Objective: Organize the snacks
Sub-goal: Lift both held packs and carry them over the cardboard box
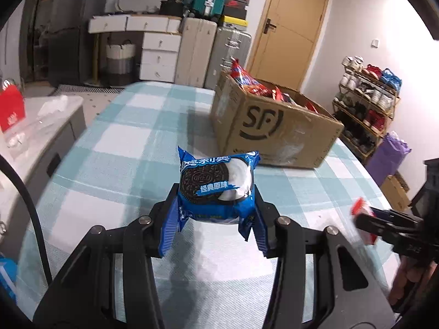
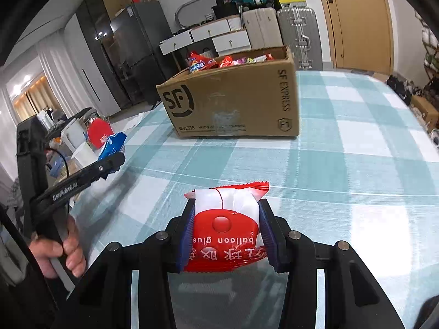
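While you held both tools above the checked tablecloth (image 2: 356, 142), each one had a snack clamped between its pads. Your left gripper (image 1: 216, 208) was clenched on a blue Oreo packet (image 1: 218, 189), which stood upright between the blue pads with its printed face toward the camera — short of the cardboard box (image 1: 274, 128) and clear of the cloth below it. Your right gripper (image 2: 226, 233) was clenched on a red and white packet (image 2: 226, 224) lettered "balloon glue", the lettering upside down to the wrist camera; that packet too sat in front of the box, raised off the cloth, with a bare stretch of plaid between it and the near wall of the box.

That box stood open on the cloth, marked SF on its near wall, and it was already heaped with red snack bags (image 2: 201, 63) that rose above its rim. From the right wrist view, your left gripper was off to the left of the box and nearer to you than it, your hand (image 2: 63, 246) wrapped around its handle. From the left wrist view, the right gripper came in blurred — below and to the right of the box, its red packet showing at the tip.

Behind the box stood suitcases (image 1: 214, 52) and a wooden door (image 1: 288, 27).
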`<state>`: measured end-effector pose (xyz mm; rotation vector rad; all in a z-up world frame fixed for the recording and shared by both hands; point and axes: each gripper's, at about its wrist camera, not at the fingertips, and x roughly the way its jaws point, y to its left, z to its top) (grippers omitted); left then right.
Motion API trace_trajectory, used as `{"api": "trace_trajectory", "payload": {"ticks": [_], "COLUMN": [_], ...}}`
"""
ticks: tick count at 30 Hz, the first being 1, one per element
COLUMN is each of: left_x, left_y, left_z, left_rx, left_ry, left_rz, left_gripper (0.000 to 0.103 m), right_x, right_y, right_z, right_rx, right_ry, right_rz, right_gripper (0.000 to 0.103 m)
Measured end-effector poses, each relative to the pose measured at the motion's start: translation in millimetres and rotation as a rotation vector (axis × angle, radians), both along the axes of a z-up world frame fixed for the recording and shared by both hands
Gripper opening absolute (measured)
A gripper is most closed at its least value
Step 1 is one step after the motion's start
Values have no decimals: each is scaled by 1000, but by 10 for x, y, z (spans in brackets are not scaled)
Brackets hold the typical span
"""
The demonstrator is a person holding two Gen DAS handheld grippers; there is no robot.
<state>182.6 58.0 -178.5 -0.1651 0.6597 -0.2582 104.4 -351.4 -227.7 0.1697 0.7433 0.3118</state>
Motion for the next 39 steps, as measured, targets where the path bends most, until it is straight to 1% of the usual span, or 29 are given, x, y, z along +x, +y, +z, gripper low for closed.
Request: {"api": "trace_trajectory", "payload": {"ticks": [3,5,10,13,16,19,22,24,26,31,33,35,37,39], "left_x": [-17,-23,-4,71,155,246,343,431,515,687,771,870,1019,1157], "left_y": [12,14,18,15,14,-1,-18,-40,-107,-405,-512,-606,-722,-788], "left_z": [129,230,551,766,1032,1324,1587,1751,1955,2446,2585,2712,2810,2846], "left_rx": [8,18,58,52,41,28,-2,-29,-24,38,46,65,70,47], "left_ry": [-15,-21,-35,-20,-33,-46,-44,-27,-25,-74,-83,-106,-92,-67], "left_rz": [1,0,3,-26,-60,-77,-98,-115,-132,-181,-193,-180,-194,-207], "left_gripper": [43,43,43,43,43,43,43,43,43,43,43,43,43,43], "right_x": [-81,-64,-120,-115,-67,4,104,192,269,534,680,855,1002,1166], "right_y": [-78,-52,-69,-52,-30,-34,-40,-31,-22,-37,-64,-94,-124,-147], "right_z": [71,125,410,649,965,1274,1601,1811,1970,2347,2493,2603,2698,2782], "right_rx": [16,21,45,55,59,85,100,107,108,129,138,147,155,149], "right_ry": [-23,-45,-106,-145,-197,-236,-270,-286,-294,-290,-283,-271,-259,-255], "right_rz": [-1,3,28,61,99,132,151,170,180,189,181,165,154,140], "right_gripper": [44,44,44,44,44,44,44,44,44,44,44,44,44,44]}}
